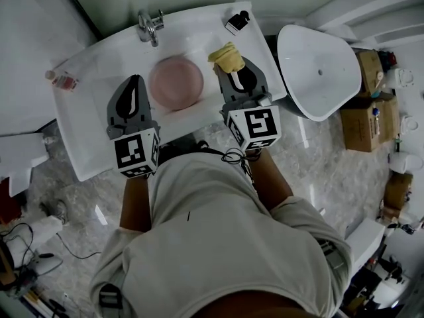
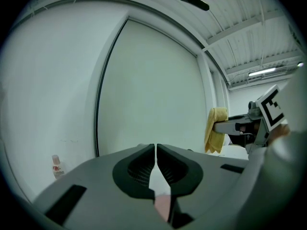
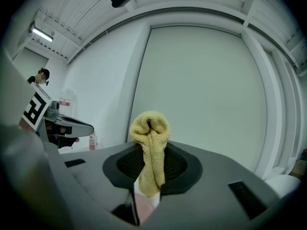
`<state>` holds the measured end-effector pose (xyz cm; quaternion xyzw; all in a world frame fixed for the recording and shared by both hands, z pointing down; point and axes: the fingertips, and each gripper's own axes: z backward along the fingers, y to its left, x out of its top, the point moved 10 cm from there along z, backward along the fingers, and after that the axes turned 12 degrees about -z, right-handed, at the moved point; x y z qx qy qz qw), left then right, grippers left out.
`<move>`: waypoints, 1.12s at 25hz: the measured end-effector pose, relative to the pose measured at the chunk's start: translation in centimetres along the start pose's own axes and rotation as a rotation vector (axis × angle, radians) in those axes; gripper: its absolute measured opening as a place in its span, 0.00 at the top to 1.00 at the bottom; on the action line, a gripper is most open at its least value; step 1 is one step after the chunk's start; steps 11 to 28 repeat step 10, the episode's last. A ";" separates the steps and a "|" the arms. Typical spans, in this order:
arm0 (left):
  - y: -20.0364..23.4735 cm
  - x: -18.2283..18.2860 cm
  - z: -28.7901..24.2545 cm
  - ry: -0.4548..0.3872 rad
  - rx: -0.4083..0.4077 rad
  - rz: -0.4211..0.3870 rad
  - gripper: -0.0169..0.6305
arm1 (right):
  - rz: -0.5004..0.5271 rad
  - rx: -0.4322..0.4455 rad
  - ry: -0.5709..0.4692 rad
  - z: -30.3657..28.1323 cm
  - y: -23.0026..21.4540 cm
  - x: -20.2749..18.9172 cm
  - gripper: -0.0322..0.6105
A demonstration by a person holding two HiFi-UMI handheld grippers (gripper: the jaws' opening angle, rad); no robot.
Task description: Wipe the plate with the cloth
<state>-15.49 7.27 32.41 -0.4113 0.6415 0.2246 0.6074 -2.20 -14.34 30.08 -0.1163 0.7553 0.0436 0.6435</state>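
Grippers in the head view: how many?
2. The left gripper, shut and empty, is left of the pink plate; the right gripper, shut on the yellow cloth, is right of it.

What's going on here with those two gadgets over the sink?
A person stands at a white sink, holding a two-jaw gripper in each hand. The right gripper has its jaws shut on a yellow cloth, which is bunched up between them. The left gripper is shut with nothing in it. A pink plate lies in the basin between the two grippers. The cloth is off to the plate's right, not on it, so the wiping does not appear to be under way.
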 end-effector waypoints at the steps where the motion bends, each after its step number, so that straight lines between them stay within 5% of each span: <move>1: 0.1 -0.2 0.0 0.005 -0.006 0.002 0.93 | 0.003 -0.008 0.005 0.0 0.1 -0.1 0.83; 28: 0.7 -1.7 0.7 0.005 -0.049 0.022 0.93 | -0.002 -0.032 0.029 0.2 1.8 -1.4 0.83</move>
